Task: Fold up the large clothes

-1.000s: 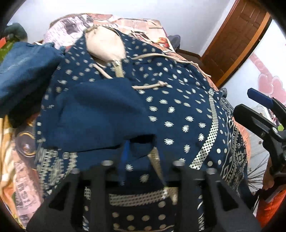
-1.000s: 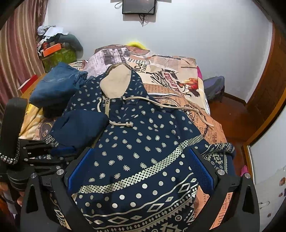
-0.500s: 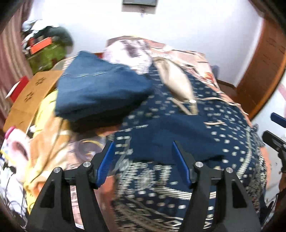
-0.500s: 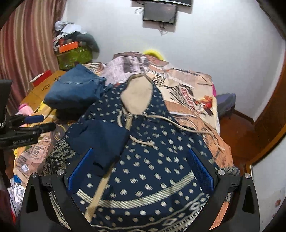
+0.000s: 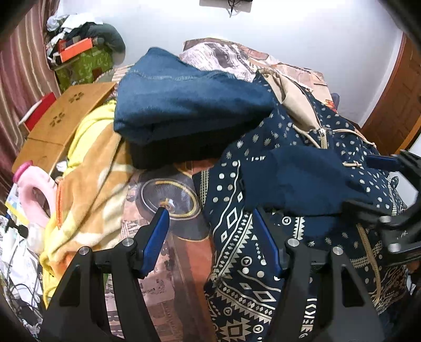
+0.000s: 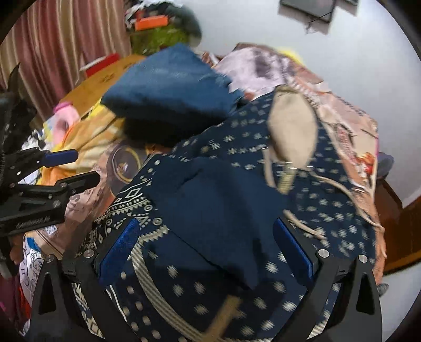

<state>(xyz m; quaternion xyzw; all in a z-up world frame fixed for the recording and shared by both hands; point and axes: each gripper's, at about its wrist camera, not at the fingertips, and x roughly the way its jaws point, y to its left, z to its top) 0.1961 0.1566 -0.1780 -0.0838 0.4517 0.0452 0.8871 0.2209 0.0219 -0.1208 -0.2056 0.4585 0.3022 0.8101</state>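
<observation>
Left tool (image 5: 210,236) and right tool (image 6: 205,247) are held wide, empty, above the patterned hoodie (image 5: 263,250), presumably for regrasping its folded sleeve (image 6: 218,200).

White wall (image 5: 302,34) with a dark screen (image 6: 307,8) mounted high. Striped curtain (image 5: 15,68) left, wooden door (image 5: 394,105) right. Bed (image 5: 168,263) under a printed sheet. Low wooden table (image 5: 58,123) beside it; cluttered green box (image 5: 84,65) in the corner.
</observation>
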